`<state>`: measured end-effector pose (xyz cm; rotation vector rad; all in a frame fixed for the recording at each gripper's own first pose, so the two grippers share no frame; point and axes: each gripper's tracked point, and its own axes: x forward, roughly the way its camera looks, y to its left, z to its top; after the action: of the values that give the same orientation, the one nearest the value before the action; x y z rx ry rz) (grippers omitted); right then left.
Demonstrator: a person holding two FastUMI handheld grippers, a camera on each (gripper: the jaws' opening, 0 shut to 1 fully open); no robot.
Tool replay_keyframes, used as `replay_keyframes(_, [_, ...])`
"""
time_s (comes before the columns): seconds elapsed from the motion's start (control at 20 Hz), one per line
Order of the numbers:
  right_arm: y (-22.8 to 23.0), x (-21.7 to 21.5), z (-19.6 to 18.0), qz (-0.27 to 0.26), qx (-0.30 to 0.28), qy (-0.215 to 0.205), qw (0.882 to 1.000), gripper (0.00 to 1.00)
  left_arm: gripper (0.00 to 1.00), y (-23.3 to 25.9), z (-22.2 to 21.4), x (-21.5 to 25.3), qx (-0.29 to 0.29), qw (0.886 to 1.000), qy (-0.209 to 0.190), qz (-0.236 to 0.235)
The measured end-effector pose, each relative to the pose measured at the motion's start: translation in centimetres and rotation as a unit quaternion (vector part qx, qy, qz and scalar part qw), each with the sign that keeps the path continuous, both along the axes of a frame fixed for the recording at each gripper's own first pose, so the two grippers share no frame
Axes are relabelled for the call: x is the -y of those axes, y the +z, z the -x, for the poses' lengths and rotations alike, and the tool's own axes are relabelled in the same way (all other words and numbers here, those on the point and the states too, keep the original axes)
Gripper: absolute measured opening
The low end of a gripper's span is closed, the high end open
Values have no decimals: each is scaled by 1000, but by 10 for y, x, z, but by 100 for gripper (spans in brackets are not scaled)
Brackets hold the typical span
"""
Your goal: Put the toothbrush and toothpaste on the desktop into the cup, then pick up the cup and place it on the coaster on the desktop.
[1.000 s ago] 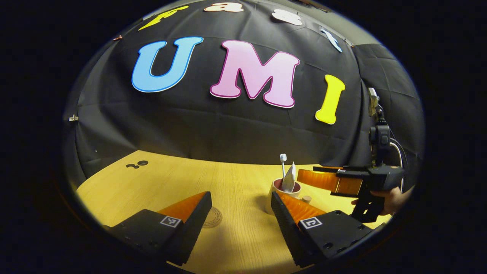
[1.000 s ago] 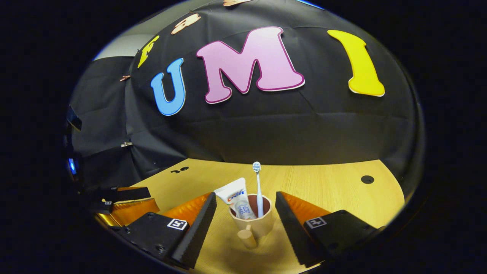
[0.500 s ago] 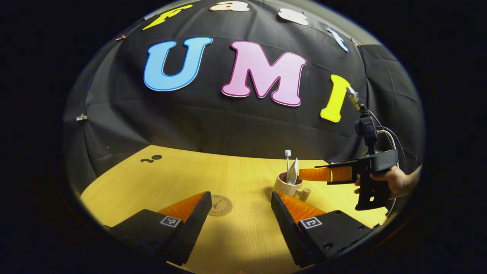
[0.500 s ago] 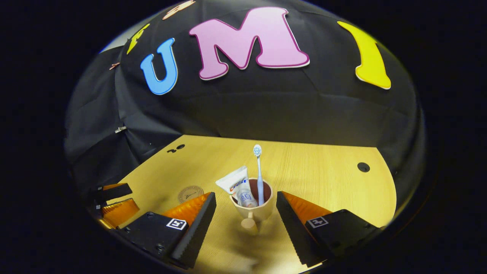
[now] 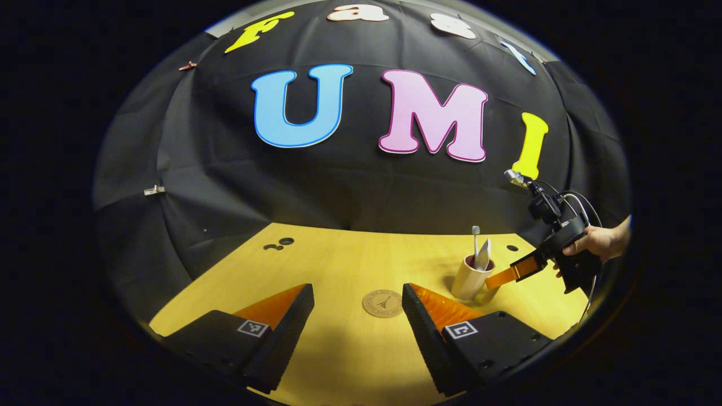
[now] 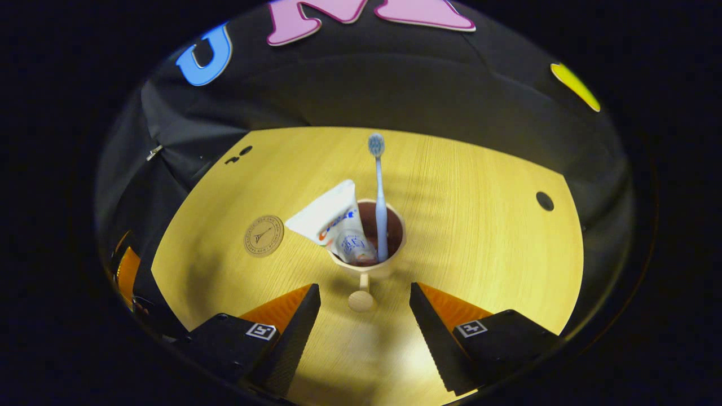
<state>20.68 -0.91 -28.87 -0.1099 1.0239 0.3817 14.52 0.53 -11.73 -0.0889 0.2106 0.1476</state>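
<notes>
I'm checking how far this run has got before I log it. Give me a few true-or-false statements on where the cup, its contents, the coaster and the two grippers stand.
1. The toothbrush and toothpaste both stand in the cup. True.
2. The cup sits on the coaster. False: it stands on the bare desktop, apart from the coaster.
3. The right gripper is clamped on the cup's handle. False: its jaws are open, with the handle loose in the gap just ahead of them.
4. The left gripper holds nothing, jaws open. True.
5. The toothpaste lies flat on the desktop. False: it leans in the cup.
</notes>
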Motion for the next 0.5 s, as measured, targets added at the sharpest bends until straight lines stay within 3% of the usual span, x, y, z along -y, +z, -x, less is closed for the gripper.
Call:
replay_keyframes(0.2, [-11, -10, -8, 17, -32, -6, 999, 98, 98, 0, 16, -16, -13, 1000, -2, -8])
replay_keyframes(0.5, [-36, -7, -7, 109, -97, 26, 989, 98, 98, -16, 46, -27, -52, 999, -10, -15])
